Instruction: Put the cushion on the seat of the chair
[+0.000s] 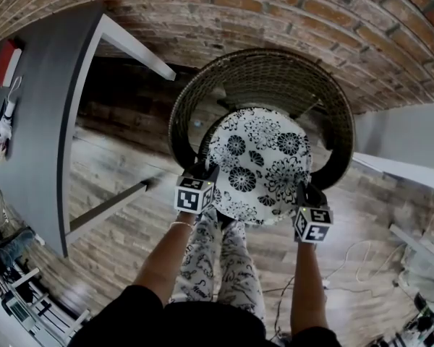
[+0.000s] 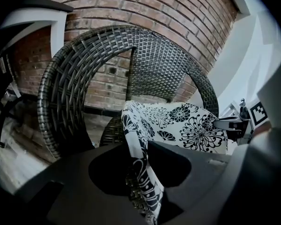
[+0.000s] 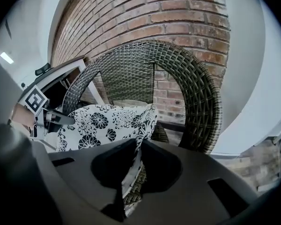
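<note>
- Centre of the head view: the cushion (image 1: 259,166), round and white with black flower print, hangs flat over the opening of the chair (image 1: 195,92), a dark wicker tub chair with a curved back.
- The left gripper (image 1: 201,173) is at the cushion's lower left edge, and its marker cube sits just below that.
- In the left gripper view, both jaws are pinched onto a fold of the printed fabric, with only the cloth's thickness between them.
- The right gripper (image 1: 304,194) is at the cushion's lower right edge, so the cushion spans the gap between the two grippers.
- In the right gripper view, those jaws are clamped the same way on the cushion's rim, and fabric is squeezed tight in the narrow gap.
- Wicker weave shows just under the pinched cloth in both gripper views. Whether the cushion touches the seat cannot be told.
- The chair's back arches behind the cushion, and a red brick wall (image 1: 275,13) rises beyond it.
- At the left of the head view, a grey table (image 1: 43,121) stands well apart from the chair, with a red object (image 1: 7,60) near its upper corner.
- The wooden floor (image 1: 116,172) runs under everything.
- At the bottom of the frame, the person's bare forearms reach up to the grippers, with patterned trousers between them.
</note>
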